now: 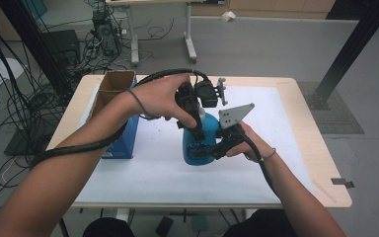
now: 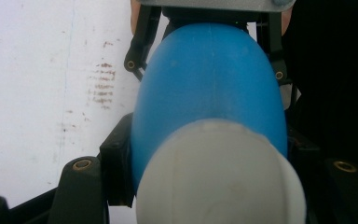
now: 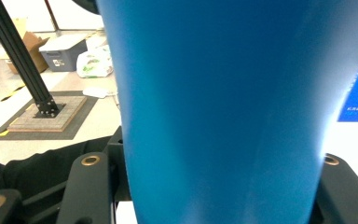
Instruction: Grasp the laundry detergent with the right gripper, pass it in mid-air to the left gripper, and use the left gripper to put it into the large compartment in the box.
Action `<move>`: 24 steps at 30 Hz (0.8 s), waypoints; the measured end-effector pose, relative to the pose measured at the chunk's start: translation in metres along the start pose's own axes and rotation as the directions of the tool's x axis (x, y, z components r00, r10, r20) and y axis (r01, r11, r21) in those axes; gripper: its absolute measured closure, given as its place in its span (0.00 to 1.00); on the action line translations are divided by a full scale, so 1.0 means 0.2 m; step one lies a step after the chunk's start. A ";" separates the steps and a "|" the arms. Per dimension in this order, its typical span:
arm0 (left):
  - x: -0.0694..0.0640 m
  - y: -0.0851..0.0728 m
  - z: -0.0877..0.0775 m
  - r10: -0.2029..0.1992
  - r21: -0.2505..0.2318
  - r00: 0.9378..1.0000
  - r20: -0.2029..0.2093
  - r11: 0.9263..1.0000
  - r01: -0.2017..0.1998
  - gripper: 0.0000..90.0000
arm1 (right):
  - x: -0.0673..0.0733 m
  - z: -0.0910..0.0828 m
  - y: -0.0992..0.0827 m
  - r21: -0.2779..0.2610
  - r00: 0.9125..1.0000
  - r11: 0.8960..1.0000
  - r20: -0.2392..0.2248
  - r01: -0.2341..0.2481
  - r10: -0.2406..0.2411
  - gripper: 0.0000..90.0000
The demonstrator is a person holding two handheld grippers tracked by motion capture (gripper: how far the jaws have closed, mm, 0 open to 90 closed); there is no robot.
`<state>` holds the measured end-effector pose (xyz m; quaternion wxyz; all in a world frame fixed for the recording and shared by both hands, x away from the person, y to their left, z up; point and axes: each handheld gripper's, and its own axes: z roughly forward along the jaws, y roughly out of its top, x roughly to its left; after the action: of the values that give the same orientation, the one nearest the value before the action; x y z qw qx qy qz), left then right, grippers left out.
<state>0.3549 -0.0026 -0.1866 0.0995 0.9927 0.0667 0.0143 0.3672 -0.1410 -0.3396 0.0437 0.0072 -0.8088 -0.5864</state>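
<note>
- Blue plastic bottle with a rounded shoulder and a white cap [image 1: 199, 143] stands upright near the middle of the white sheet [image 1: 153, 168] covering the light wooden table [image 1: 321, 163], held from two sides
- Left gripper [image 1: 193, 121] comes down from above; in the left gripper view its black jaws pinch the bottle just under the white cap [image 2: 219, 177], one on each side of the blue shoulder [image 2: 209, 79]
- Right gripper [image 1: 212, 148] comes in level from the person's right and clamps the lower body; in the right gripper view the blue wall [image 3: 223, 112] sits tight between both jaws
- Judging by this hold, the cap is about to be worked while the body is held steady
- Risk: the smooth, tapering plastic could slip round inside the lower grip if the top is twisted hard, so bottle and cap turn together
- Risk: the upper jaws sit close under the cap on a sloping shoulder and could ride up and pop off it
- Risk: too hard a squeeze on the body might dent it and push contents out once the cap loosens
- Whether the bottle holds liquid I cannot tell; its wall is opaque
- Open-topped brown cardboard box [image 1: 113, 89] stands at the sheet's far left, touching a blue carton [image 1: 123, 140]; the visible part of its inside looks bare
</note>
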 end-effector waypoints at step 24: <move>0.00 0.00 0.01 -0.003 0.024 1.000 -0.007 1.000 0.003 0.42 | -0.01 0.01 0.00 0.003 1.000 1.000 0.002 0.007 -0.007 0.48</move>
<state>0.3548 -0.0025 -0.1882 0.0872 0.9937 0.0687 0.0170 0.3683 -0.1393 -0.3412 0.0408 0.0099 -0.8098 -0.5852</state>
